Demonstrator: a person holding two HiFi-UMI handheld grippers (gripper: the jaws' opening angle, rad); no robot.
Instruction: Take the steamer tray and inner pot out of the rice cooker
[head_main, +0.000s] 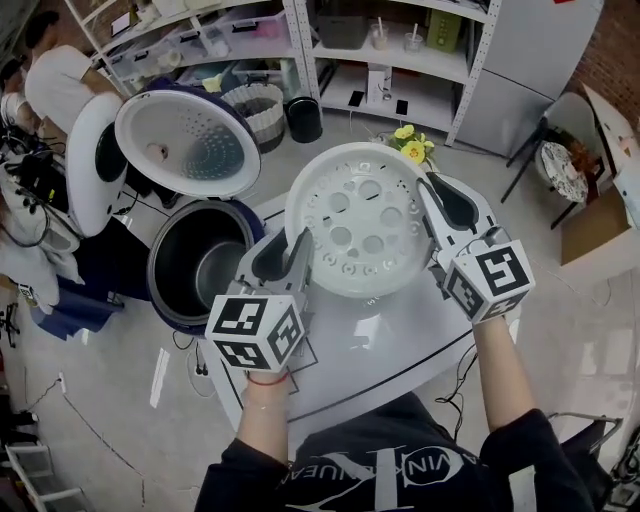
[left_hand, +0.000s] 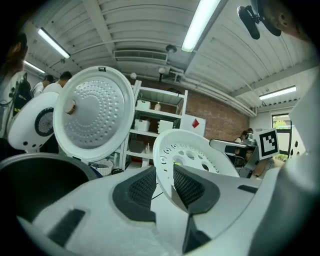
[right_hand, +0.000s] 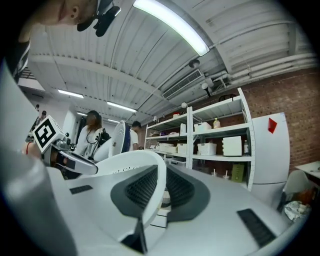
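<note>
Above desk (head_main: 380, 350), tray (head_main: 365, 215) hung tilted, hollow face upward, opposite rims pinched by left hand-held gripper (head_main: 296, 258) and right hand-held gripper (head_main: 436, 208). Leftward stood open cooker (head_main: 170, 290), pot (head_main: 215, 272) inside. Flowers (head_main: 412, 148) behind.

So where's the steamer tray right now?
The steamer tray is mid head view, held above the table by the left gripper and right gripper, right of the open rice cooker.

A: What carries it all?
B: A round white worktop (head_main: 380, 350).
A: And directly on it?
B: The open rice cooker (head_main: 185, 245) stands at its edge, just left of the left gripper (head_main: 290, 255). Yellow flowers (head_main: 410, 145) sit beyond the right gripper (head_main: 440, 200), by the far edge.
</note>
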